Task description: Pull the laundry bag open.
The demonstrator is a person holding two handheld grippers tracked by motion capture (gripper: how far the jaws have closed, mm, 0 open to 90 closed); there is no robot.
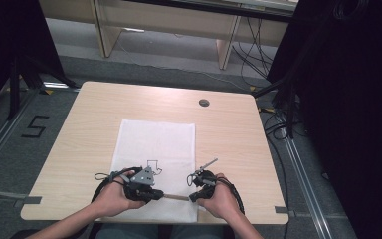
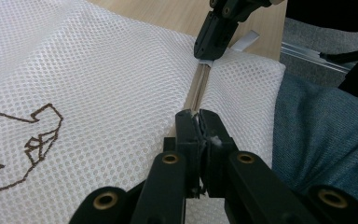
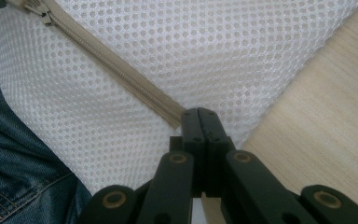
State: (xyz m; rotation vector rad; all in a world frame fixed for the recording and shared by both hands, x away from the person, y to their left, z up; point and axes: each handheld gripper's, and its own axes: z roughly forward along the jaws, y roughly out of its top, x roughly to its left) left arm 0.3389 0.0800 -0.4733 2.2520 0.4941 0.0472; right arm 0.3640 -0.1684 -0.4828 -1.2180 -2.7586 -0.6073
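The mesh bag (image 1: 154, 164) lies flat at the table's (image 1: 79, 149) near edge. Both grippers, left (image 2: 196, 122) and right (image 3: 199, 116), are clamped on its zipper (image 3: 121, 74). Risk: the thin tape slipping free under tension.

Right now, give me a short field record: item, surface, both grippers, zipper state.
item: white mesh zip bag, lying flat, brown line drawing on it
surface: light wooden table; the bag's near edge reaches the table's front edge
zipper: beige zipper along the bag's near edge, looks closed between the two grippers
left gripper: jaws shut, pinching at the zipper; whether on the pull or on the tape cannot be told
right gripper: jaws shut on the zipper's end by the bag's corner
hands: both rest at the table's front edge
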